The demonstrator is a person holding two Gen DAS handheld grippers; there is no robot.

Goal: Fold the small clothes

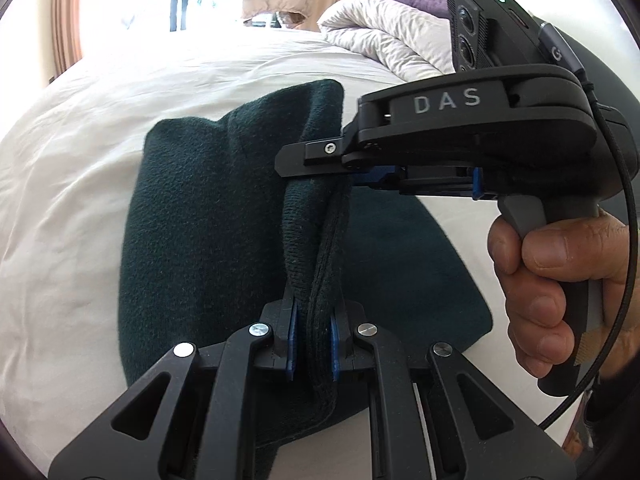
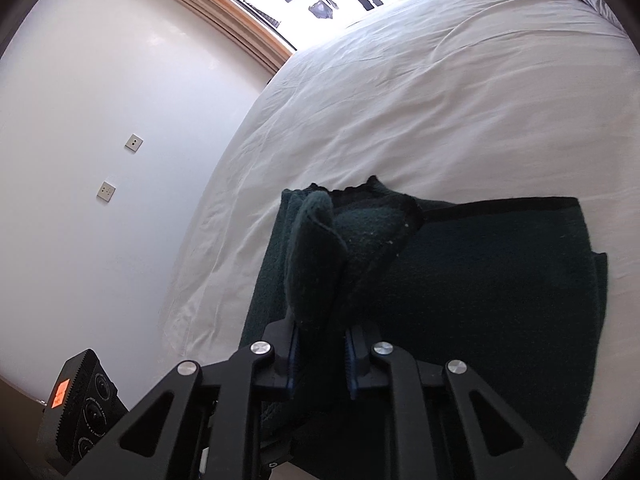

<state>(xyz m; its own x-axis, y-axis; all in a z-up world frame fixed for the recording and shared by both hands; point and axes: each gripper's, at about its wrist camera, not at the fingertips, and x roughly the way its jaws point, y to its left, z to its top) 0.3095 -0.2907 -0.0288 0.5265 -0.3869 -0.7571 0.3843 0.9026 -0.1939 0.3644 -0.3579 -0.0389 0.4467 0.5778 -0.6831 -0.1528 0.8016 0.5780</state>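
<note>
Both grippers pinch one dark green knit garment over a white bed.

Left gripper (image 1: 312,354) is clamped on a bunched ridge of the garment (image 1: 192,216), its blue pads (image 1: 334,354) pressing the folds; the right gripper (image 2: 320,350), held by a hand (image 1: 560,292), has its jaws closed on a raised flap further along the same edge. From there the cloth drapes down and spreads flat on the bed (image 2: 440,92), near its front edge, with a crumpled duvet (image 1: 384,32) far right. The knit looks soft, light and limp, likely to sag between grips, so I would take it by the hemmed edge or corners, not the middle.
</note>
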